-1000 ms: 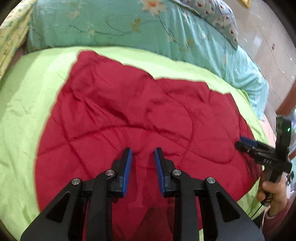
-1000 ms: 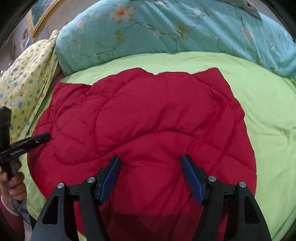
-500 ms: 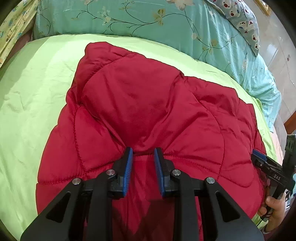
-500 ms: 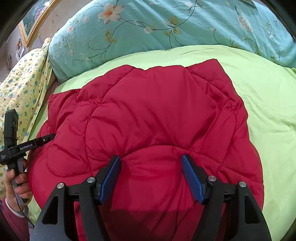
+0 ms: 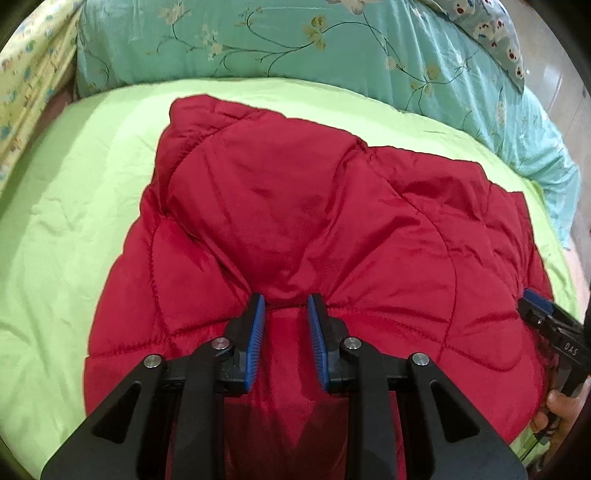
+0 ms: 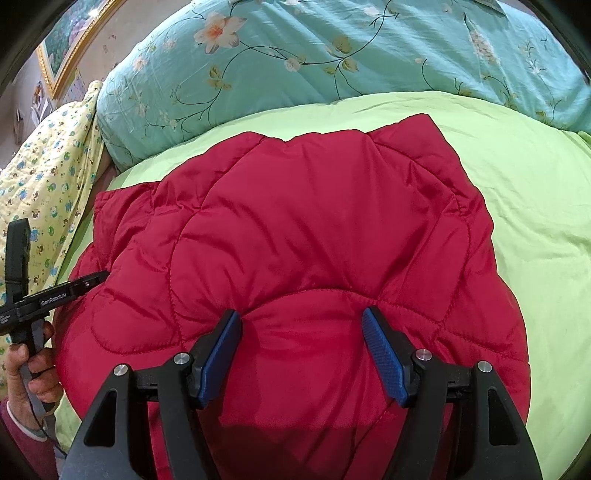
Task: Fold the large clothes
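Note:
A red quilted puffer garment [image 5: 295, 229] lies folded on a lime-green bedspread [image 5: 66, 229]; it also shows in the right wrist view [image 6: 314, 240]. My left gripper [image 5: 284, 310] has its jaws narrowly apart, pinching a fold of red fabric at the garment's near edge. My right gripper [image 6: 301, 321] is wide open, its blue pads pressing onto the near part of the garment. The right gripper shows at the garment's right edge in the left wrist view [image 5: 546, 325]. The left gripper shows at the garment's left edge in the right wrist view [image 6: 55, 295].
A teal floral duvet [image 6: 332, 55] is piled along the far side of the bed. A yellow patterned blanket [image 6: 44, 177] hangs at the left. A framed picture [image 6: 74, 33] hangs on the wall. The green bedspread [image 6: 535, 221] stretches to the right.
Both grippers have moved closer and lower over the garment. The red garment now looks bunched and folded up toward the far side, with a raised fold at my left gripper.

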`<act>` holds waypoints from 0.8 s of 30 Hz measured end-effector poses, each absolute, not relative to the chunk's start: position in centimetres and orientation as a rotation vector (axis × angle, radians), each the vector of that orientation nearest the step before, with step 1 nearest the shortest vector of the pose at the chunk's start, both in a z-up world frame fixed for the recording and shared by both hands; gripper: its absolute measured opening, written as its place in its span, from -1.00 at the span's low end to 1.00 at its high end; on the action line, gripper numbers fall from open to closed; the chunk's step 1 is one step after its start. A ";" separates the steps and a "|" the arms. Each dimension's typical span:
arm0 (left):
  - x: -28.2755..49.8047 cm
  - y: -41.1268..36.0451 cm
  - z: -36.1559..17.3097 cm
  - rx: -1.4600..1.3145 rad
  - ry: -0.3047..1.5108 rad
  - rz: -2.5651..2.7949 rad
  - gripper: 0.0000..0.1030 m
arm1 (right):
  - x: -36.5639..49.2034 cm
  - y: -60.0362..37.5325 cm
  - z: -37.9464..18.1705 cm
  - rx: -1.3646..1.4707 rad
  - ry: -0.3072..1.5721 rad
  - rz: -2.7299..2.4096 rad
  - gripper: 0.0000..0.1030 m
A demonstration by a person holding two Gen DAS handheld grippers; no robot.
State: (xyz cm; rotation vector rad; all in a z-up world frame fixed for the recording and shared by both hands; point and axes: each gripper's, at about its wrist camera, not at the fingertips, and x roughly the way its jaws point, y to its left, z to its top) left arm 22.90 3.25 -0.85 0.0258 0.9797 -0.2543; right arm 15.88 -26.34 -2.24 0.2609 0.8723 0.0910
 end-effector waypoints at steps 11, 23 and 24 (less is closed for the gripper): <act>18.4 2.2 1.0 0.159 0.915 -0.163 -0.07 | 15.8 -26.4 -2.2 0.264 0.869 0.088 0.37; 18.5 1.6 -0.5 0.221 0.918 -0.128 -0.03 | 15.2 -26.1 -1.2 0.281 0.893 0.061 0.37; 18.5 1.5 -0.6 0.223 0.917 -0.127 -0.03 | 15.1 -26.1 -1.1 0.285 0.893 0.060 0.37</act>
